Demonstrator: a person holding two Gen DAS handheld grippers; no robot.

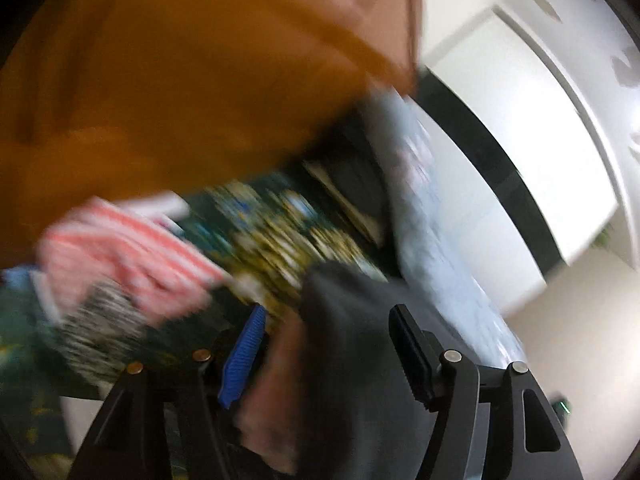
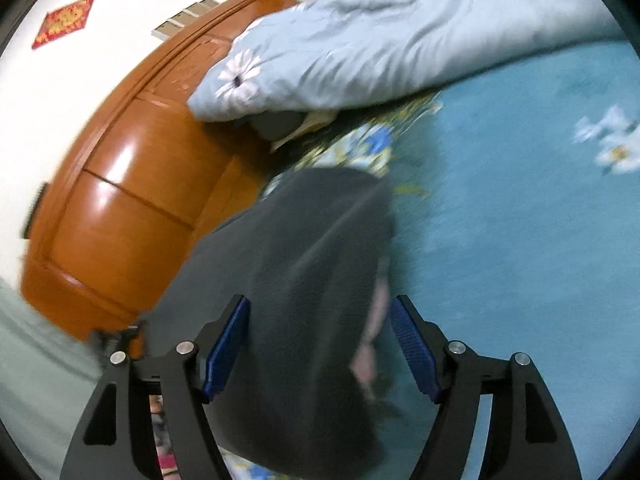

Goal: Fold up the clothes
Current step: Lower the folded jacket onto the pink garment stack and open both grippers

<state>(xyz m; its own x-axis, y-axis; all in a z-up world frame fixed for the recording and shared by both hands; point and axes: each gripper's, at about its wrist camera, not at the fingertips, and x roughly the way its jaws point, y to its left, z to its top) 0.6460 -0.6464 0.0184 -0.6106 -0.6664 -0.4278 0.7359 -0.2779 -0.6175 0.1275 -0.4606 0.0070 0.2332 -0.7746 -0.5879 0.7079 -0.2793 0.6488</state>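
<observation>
The garment (image 2: 304, 280) was dark grey, with a pink inside (image 2: 374, 320). The bed sheet (image 2: 520, 240) was teal with white flowers (image 2: 612, 144). The duvet (image 2: 380, 40) was pale blue with a white daisy (image 2: 238, 74). The headboard (image 2: 132, 184) was glossy orange-brown wood. On the white wall (image 2: 88, 92) hung a red and gold diamond (image 2: 64, 22). In the left view, a red-and-white striped cloth (image 1: 128, 256) lay beside a black-and-white patterned cloth (image 1: 100, 332). The right claw (image 2: 320, 352) had blue pads on black fingers.
</observation>
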